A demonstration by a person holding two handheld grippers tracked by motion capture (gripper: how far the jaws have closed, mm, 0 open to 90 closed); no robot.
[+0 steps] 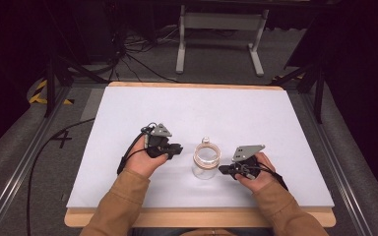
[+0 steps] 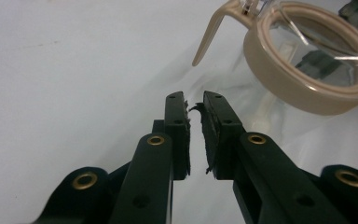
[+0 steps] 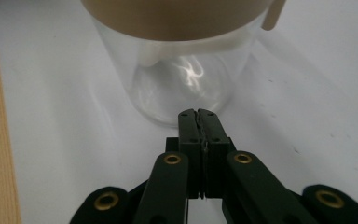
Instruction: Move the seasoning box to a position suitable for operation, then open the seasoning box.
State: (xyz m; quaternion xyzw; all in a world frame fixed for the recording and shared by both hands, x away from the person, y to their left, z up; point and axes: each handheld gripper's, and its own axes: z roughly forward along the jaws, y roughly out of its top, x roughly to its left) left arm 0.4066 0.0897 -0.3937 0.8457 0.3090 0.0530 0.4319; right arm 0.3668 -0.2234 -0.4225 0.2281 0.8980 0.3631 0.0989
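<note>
Pale grey-white mat (image 1: 187, 113) over nearly the whole tabletop, taken here as the landmark. Light wooden table edge (image 1: 197, 217) showing along the mat's near side, a thinner strip of the same wood along its far side. Grey metal rail (image 1: 19, 167) running slantwise left of the mat, a matching rail (image 1: 347, 177) to its right. Black cable (image 1: 44, 147) trailing across the grey floor left of the mat. Yellow-and-black striped tape (image 1: 40, 93) beyond the mat's far left corner. White metal frame with two legs (image 1: 221, 34) on the floor behind the mat's far edge, loose black cables (image 1: 138, 46) just left of that frame. Dark surroundings farther back.
</note>
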